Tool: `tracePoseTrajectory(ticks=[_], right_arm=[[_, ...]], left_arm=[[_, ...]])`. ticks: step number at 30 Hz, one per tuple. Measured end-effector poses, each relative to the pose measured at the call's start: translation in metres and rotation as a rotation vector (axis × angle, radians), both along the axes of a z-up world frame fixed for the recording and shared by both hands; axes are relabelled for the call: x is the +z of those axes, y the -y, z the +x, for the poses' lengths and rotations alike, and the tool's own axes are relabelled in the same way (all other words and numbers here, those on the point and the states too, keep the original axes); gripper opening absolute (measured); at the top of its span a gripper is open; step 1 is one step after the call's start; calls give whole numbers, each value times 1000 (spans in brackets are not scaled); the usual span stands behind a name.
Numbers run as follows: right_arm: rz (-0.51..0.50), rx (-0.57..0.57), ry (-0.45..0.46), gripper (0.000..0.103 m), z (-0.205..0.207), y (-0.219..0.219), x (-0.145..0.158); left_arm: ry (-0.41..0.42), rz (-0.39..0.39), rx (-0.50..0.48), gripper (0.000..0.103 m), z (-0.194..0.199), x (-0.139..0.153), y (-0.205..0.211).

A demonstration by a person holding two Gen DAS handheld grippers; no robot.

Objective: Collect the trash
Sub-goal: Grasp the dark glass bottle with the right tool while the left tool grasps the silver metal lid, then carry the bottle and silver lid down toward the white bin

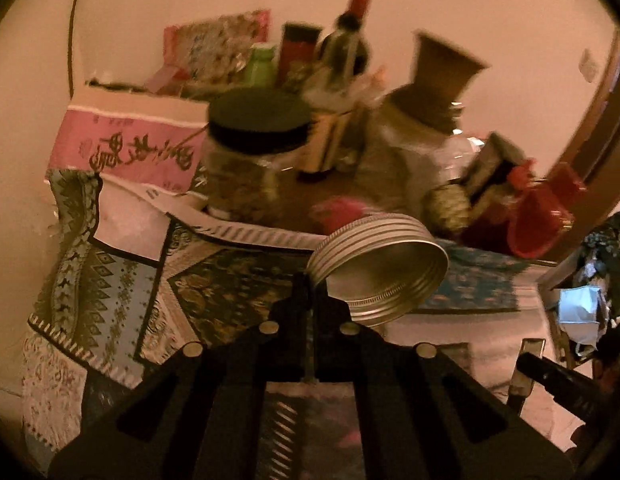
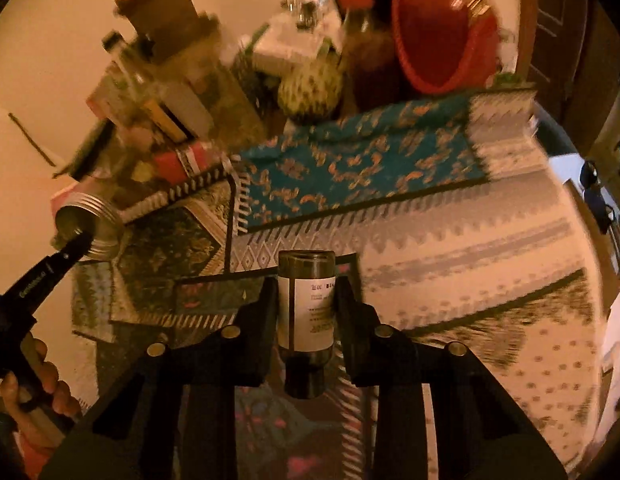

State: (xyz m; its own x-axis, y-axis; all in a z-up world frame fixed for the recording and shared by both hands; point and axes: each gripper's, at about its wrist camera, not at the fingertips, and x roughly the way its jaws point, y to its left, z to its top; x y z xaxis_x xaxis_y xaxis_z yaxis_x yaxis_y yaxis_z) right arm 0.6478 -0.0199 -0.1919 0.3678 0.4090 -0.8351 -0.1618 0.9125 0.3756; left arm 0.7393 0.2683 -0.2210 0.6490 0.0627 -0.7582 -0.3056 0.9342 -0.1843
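My left gripper (image 1: 311,288) is shut on the rim of a silver metal screw lid (image 1: 385,268), held tilted above the patterned cloth; the lid (image 2: 92,222) and left gripper (image 2: 76,246) also show in the right wrist view at left. My right gripper (image 2: 308,292) is shut on a small dark glass bottle with a white label (image 2: 308,312), held above the tablecloth with its base pointing away from the camera.
The table (image 2: 449,248) is covered in patterned cloths. At its back stand a jar with a black lid (image 1: 246,160), a wine bottle (image 1: 351,28), a brown paper cup (image 1: 441,68), a red bag (image 2: 441,36) and boxes. A face mask (image 1: 579,312) lies at right.
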Motion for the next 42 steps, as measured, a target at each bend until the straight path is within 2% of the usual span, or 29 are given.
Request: tracePoseTrajectory(ticks=[6, 12, 17, 22, 26, 31, 36, 42], right_arm=[[2, -5, 123, 26, -19, 33, 43], [39, 25, 232, 26, -46, 78, 83], [54, 77, 308, 26, -71, 114, 108], [76, 121, 348, 26, -95, 136, 121], [91, 143, 377, 26, -115, 145, 130], [117, 145, 387, 26, -142, 149, 139], [119, 123, 416, 26, -176, 146, 150], [138, 77, 422, 26, -231, 135, 156]], left_arm=[[92, 20, -50, 1, -25, 57, 56], [186, 82, -88, 1, -73, 107, 132], [227, 53, -90, 1, -117, 131, 180], [256, 65, -95, 1, -160, 150, 219], [260, 87, -106, 1, -185, 160, 234], [281, 57, -126, 1, -212, 173, 238], [343, 61, -154, 1, -246, 191, 234], [369, 49, -208, 1, -304, 195, 217]])
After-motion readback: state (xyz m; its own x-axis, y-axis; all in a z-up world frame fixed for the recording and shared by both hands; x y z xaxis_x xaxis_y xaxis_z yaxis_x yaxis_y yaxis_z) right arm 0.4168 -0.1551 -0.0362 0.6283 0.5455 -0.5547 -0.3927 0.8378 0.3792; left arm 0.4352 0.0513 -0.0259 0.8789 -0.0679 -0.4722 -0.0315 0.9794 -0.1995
